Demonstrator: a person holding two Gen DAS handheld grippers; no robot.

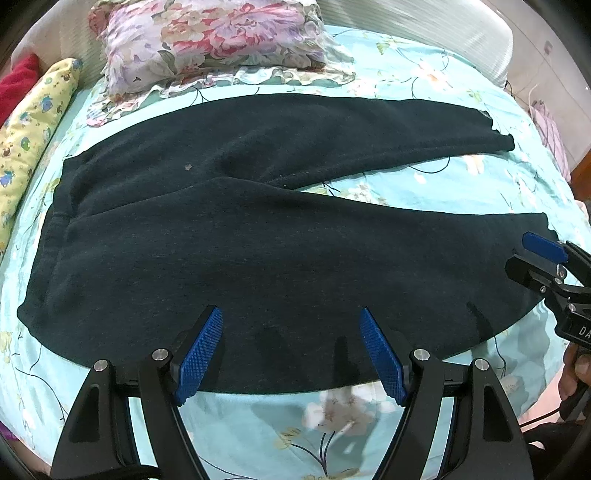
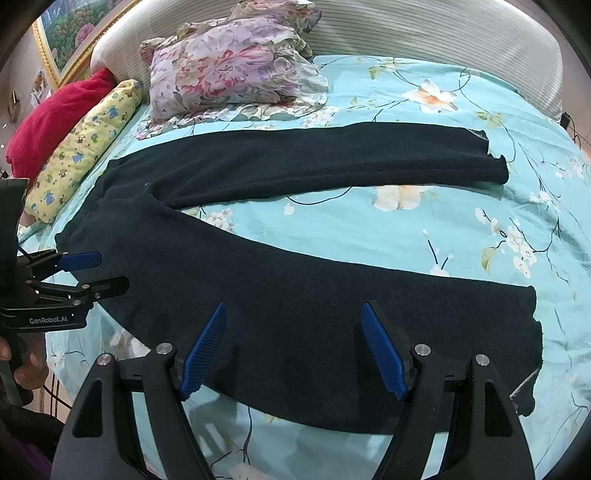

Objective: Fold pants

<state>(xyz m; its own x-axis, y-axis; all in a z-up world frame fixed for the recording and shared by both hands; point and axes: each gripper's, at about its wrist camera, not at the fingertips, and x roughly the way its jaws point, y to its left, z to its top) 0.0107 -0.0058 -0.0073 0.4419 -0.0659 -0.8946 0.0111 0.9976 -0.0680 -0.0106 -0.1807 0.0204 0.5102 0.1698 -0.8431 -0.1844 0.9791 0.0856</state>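
Pants (image 1: 258,240) lie flat under both spread, empty jaws, apparently untouched, on the bedsheet (image 1: 424,74).

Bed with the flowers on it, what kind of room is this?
Most likely a bedroom. The dark pants lie spread on a bed with a turquoise flowered sheet, a floral pillow sits by the padded headboard, and a framed flower picture hangs on the wall.

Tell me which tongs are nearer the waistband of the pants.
Left. The left tongs hover open over the near leg close to the waistband; the right tongs hover open further toward the cuff.
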